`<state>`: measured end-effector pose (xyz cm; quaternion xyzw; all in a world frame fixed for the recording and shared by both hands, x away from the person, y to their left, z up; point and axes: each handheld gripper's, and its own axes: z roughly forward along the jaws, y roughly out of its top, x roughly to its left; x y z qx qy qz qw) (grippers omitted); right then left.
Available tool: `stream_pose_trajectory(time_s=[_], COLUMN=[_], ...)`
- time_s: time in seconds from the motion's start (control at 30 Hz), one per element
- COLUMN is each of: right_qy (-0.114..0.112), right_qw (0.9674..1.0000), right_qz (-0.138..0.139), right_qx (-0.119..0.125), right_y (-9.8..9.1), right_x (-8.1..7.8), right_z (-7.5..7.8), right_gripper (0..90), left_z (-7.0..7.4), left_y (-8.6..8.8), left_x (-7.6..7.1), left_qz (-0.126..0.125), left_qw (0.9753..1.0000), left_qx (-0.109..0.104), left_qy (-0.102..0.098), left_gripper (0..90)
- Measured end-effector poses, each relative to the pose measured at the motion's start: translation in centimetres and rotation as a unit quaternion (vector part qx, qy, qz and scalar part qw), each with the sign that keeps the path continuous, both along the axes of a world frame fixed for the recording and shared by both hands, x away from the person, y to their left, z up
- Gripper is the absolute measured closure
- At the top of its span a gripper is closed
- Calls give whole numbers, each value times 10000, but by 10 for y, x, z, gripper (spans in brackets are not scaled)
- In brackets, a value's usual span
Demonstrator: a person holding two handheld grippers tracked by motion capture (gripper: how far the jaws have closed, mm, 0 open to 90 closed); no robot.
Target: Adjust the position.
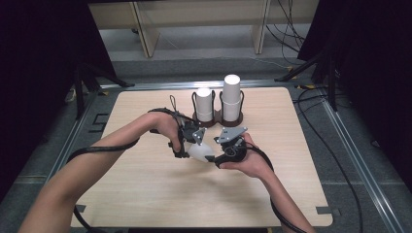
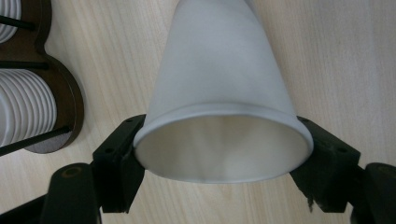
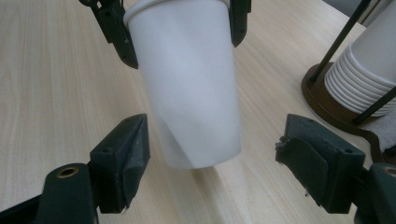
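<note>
My left gripper (image 2: 219, 163) is clamped on a white paper cup (image 2: 219, 93) at its rim — my right gripper (image 3: 210, 163) sits spread wide around its base, not touching.

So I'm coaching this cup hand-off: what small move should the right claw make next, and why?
Probably close the right claw on the lower body of the paper cup. Its jaws stand open on either side of the cup's base end without touching it, while the left claw grips the cup at its rim. A second grip seems needed before the left can let go.
</note>
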<state>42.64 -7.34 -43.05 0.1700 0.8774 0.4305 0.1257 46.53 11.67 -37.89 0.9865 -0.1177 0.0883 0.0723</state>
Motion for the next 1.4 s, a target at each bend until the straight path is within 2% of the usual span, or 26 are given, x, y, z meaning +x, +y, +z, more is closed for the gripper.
stream_pose_trajectory(time_s=[0.27,0.37,0.4,0.47,0.5,0.7,0.73,0.77,0.93,1.0,1.1,1.13,1.23,1.4], right_qy=[-5,42,-52,35,-55,-65,-60,16,-42,8,2,-65,9,-37], right_qw=[9999,9999,9999,9999,9998,9997,9996,9998,9996,9997,9996,9993,9994,9992], right_qz=[94,50,116,58,153,165,200,115,196,144,191,272,226,297], right_qx=[-54,-87,-104,-107,-125,-156,-179,-155,-206,-218,-227,-246,-252,-258], right_y=[5,8,9,11,12,14,15,15,17,19,21,21,23,26], right_x=[1,-1,0,-1,0,1,1,0,0,-1,-1,1,-1,0], right_z=[-1,-1,-2,-2,-2,-4,-4,-4,-4,-5,-7,-7,-7,-9], right_gripper=[243,243,243,243,243,243,243,243,243,244,244,244,248,258], left_z=[1,1,1,2,2,1,2,2,1,1,2,2,1,2], left_y=[-1,-2,-2,-2,-2,-3,-3,-3,-4,-5,-5,-5,-5,-5], left_x=[0,-1,-1,-1,-1,-1,-1,-1,-2,-2,-2,-2,-3,-3], left_qz=[-59,-36,-48,-87,-87,-91,-98,-98,-133,-140,-181,-161,-108,-157], left_qw=[9999,10000,9999,9999,9999,9999,9998,9998,9998,9997,9996,9997,9999,9997], left_qx=[110,79,94,132,132,137,146,146,172,178,212,200,128,194], left_qy=[-5,8,6,-5,-5,14,14,14,35,27,21,25,36,23], left_gripper=[250,250,250,250,250,250,250,250,250,250,250,250,250,250])
